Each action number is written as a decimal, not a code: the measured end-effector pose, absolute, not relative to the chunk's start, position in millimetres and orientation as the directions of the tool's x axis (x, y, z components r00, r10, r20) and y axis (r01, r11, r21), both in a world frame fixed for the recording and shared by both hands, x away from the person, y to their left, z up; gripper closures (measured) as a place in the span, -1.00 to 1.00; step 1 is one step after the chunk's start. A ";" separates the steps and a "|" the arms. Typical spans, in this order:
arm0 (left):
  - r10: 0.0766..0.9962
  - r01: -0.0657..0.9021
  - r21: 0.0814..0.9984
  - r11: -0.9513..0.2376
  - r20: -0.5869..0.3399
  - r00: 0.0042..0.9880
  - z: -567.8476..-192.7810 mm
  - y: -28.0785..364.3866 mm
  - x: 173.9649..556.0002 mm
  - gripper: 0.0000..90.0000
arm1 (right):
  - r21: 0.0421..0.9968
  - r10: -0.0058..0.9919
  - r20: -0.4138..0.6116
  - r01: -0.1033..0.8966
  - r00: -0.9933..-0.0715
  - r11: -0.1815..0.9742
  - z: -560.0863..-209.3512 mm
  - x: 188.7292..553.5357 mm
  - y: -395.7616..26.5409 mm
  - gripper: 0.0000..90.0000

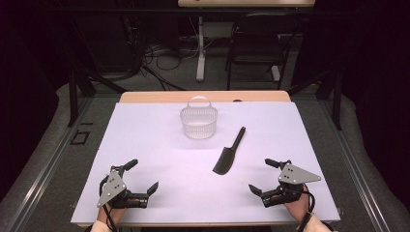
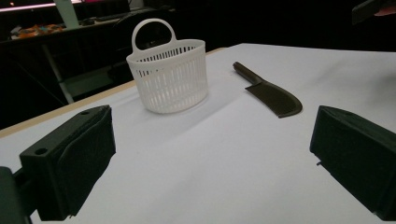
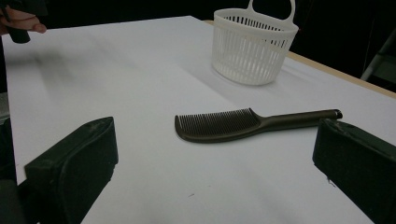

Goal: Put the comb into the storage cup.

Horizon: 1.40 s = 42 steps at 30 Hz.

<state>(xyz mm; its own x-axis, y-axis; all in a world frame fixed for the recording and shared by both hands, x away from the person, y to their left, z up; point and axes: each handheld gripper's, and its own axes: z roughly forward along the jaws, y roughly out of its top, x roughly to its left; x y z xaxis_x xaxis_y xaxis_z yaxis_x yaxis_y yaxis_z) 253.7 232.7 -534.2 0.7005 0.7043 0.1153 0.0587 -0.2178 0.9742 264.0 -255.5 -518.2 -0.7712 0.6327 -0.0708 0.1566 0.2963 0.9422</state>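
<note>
A dark brown plastic comb with a long straight handle [image 1: 228, 155] lies flat on the white-covered counter [image 1: 145, 145], handle pointing away toward the far edge and the toothed head nearest the person, a little right of centre. Behind it and well apart stands a white slotted plastic basket with a loop handle [image 1: 198, 121], upright and, as far as its slots show, holding nothing. The left tool [image 1: 134, 178] and the right tool [image 1: 264, 176] rest low over the near edge of the counter, one at each corner, each with its jaws spread wide and nothing between them; in the right gripper view the comb [image 3: 243, 123] lies just ahead of the jaws, its handle tip near the right-hand jaw without touching it.

The comb looks light and stiff, with a smooth, probably slippery surface and fine teeth that could bend or snag if pinched. Because it lies flat against the sheet, there is little edge to get under. The sounder hold is likely across the narrow handle, near where it meets the head, with the jaws brought down on either side. The right tool is the nearer one. The basket also looks light and could slide or tip if bumped.
</note>
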 end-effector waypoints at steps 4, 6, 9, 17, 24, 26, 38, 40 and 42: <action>0.706 0.058 0.975 -0.215 0.114 0.699 -534.2 232.9 253.8 -1.00 | 0.941 0.628 -0.058 0.168 -0.776 0.294 -518.4 264.5 -255.3 -1.00; 0.707 0.059 0.975 -0.214 0.113 0.698 -534.2 232.8 253.9 -1.00 | 0.942 0.628 -0.055 0.169 -0.777 0.291 -518.3 264.9 -255.8 -1.00; 0.706 0.060 0.974 -0.217 0.115 0.699 -534.1 232.7 254.2 -1.00 | 0.940 0.628 -0.053 0.172 -0.776 0.293 -518.6 265.8 -256.1 -1.00; 0.708 0.056 0.973 -0.222 0.122 0.695 -533.9 231.9 254.2 -1.00 | 0.933 0.642 -0.066 0.181 -0.764 0.312 -519.0 269.7 -253.8 -1.00; 0.712 0.056 0.974 -0.221 0.121 0.692 -533.6 232.2 255.0 -1.00 | 0.922 0.649 -0.064 0.204 -0.758 0.330 -521.0 284.9 -248.8 -1.00; 0.713 0.056 0.974 -0.220 0.122 0.691 -533.6 232.2 255.1 -1.00 | 0.921 0.648 -0.061 0.207 -0.759 0.329 -520.9 287.4 -247.6 -1.00; 0.715 0.059 0.974 -0.218 0.118 0.689 -533.6 232.6 255.8 -1.00 | 0.921 0.651 -0.058 0.211 -0.757 0.327 -517.2 305.5 -242.5 -1.00; 0.713 0.059 0.973 -0.223 0.122 0.691 -533.5 232.2 255.9 -1.00 | 0.922 0.652 -0.059 0.210 -0.756 0.326 -516.6 308.0 -242.2 -1.00; 0.710 0.059 0.972 -0.228 0.125 0.693 -533.4 231.7 255.5 -1.00 | 0.921 0.658 -0.063 0.210 -0.751 0.328 -516.3 309.2 -242.0 -1.00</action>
<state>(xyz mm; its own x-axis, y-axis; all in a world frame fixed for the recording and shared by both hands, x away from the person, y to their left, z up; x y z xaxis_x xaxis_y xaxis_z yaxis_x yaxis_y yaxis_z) 255.5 231.7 -533.4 0.6931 0.7099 0.1251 0.0586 -0.2285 0.9718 309.2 -242.0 -516.3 -0.7507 0.6576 -0.0632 0.2100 0.3282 0.9210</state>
